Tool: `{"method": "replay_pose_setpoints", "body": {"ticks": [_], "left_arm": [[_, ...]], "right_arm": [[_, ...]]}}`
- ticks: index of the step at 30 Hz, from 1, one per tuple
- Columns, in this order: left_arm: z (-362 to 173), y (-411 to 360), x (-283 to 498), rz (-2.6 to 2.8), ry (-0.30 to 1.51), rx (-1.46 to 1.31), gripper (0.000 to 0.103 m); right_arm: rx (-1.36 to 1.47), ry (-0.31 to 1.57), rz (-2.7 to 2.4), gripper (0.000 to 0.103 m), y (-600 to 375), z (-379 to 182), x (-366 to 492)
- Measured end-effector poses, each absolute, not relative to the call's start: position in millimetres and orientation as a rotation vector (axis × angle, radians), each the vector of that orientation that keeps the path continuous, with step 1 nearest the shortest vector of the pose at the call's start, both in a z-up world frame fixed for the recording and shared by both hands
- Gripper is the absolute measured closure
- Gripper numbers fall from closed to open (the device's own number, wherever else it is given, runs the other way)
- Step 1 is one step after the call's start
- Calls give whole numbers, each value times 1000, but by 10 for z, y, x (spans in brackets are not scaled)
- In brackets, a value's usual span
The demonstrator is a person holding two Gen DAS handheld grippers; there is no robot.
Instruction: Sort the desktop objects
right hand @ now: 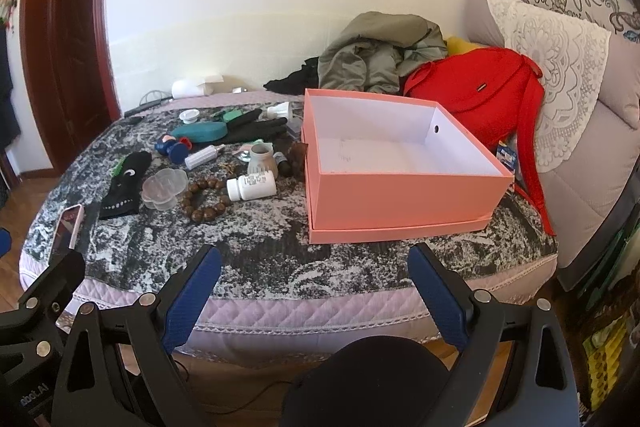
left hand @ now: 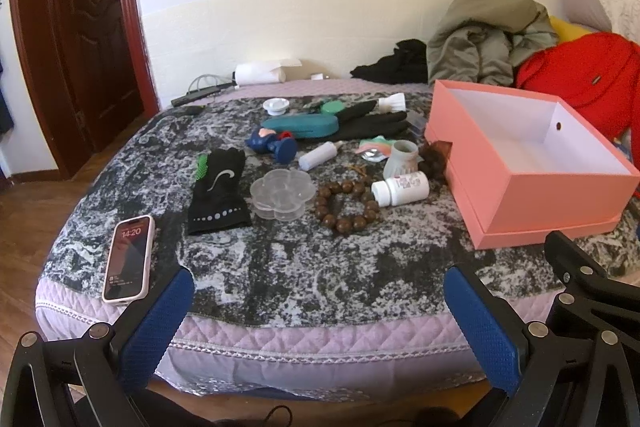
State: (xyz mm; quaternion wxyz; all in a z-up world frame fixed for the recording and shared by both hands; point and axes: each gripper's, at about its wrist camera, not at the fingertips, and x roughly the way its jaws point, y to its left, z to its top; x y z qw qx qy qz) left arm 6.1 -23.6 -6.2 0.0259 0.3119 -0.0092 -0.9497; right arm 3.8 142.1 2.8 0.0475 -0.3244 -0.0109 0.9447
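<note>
Your left gripper is spread wide, holding nothing, short of the phone, glove and beads. Your right gripper, equally wide and empty, faces the pink box.

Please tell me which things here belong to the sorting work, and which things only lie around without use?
For the job: pink box, bead bracelet, white pill bottle, clear flower-shaped dish, black glove, teal case, phone; both tools, left and right, open and empty.

Just lying about: red backpack, olive jacket, lace pillow.
</note>
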Motion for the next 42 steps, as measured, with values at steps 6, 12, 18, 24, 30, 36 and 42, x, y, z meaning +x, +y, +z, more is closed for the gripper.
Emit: {"method": "replay_pose_setpoints", "body": {"ticks": [6, 12, 18, 24, 30, 36, 42], "left_arm": [[-79, -276, 46, -2926, -25, 968, 0], [-114, -358, 4, -2904, -5, 978, 0], [-174, -458, -100, -2873, 3, 997, 0], [-242, -623, -321, -2831, 10, 1029, 0], [-267, -974, -674, -2761, 48, 1051, 0], [-339, -1476, -1336, -2668, 82, 1073, 0], [-722, -1818, -2151, -2572, 122, 1223, 0]], "right_arm": [[-988, -35, 2880, 6, 1407, 26, 38], [-1003, -29, 2878, 6, 1380, -19, 0], [-1026, -25, 2875, 6, 1347, -78, -86], [-1067, -14, 2878, 6, 1281, -157, -321], [-1127, -17, 2901, 6, 1094, -226, -726], [-1229, 8, 2935, 6, 852, -358, -1345], [-1345, -42, 2895, 6, 690, -730, -2087]]}}
